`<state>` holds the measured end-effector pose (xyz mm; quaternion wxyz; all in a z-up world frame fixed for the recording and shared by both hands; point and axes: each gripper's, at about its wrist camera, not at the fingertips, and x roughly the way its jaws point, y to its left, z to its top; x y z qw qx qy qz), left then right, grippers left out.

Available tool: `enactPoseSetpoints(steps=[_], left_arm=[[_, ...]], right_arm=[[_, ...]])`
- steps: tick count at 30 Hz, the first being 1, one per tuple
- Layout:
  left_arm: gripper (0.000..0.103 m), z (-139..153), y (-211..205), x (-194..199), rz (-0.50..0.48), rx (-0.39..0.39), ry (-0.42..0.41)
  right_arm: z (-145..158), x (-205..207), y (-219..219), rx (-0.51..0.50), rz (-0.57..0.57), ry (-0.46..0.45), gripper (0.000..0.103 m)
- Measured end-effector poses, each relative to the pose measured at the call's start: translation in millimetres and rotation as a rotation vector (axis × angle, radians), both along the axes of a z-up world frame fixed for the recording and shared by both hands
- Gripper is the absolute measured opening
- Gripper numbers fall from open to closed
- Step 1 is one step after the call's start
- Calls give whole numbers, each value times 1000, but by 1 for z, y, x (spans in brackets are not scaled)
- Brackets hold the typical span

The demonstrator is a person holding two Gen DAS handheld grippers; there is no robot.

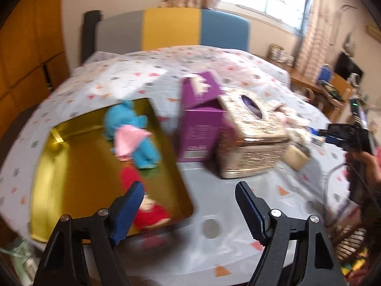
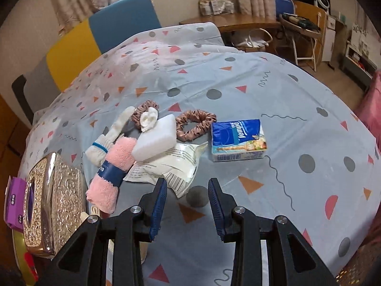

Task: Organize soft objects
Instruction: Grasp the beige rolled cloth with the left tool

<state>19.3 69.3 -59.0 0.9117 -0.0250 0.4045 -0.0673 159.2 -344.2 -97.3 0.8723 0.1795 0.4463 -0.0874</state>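
In the left wrist view a gold tray [image 1: 57, 166] holds a blue plush toy [image 1: 133, 133] with a pink cloth and a red plush toy [image 1: 147, 209]. My left gripper [image 1: 190, 205] is open and empty, above the tray's near right corner. In the right wrist view lie a rolled pink towel [image 2: 112, 174], a white glove [image 2: 109, 138], a white sponge [image 2: 157, 140], two pink scrunchies [image 2: 195, 124], a white packet [image 2: 173, 166] and a blue tissue pack [image 2: 238, 140]. My right gripper [image 2: 187, 197] is open and empty, just in front of the packet.
A purple box [image 1: 200, 124] and an ornate metal tissue box [image 1: 247, 135] stand between tray and pile; the tissue box also shows in the right wrist view [image 2: 52, 202]. The patterned cloth [image 2: 285, 95] covers the table. Chairs stand behind. A desk stands far right.
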Motion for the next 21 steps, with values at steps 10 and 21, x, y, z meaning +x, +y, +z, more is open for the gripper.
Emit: enactPoseSetpoints(steps=[10, 21], left_arm=[[57, -13, -107, 24, -281, -76, 104], [55, -32, -142, 23, -358, -32, 156]], right_arm=[[-5, -6, -23, 116, -71, 14, 36], [-9, 12, 52, 208, 402, 66, 37]])
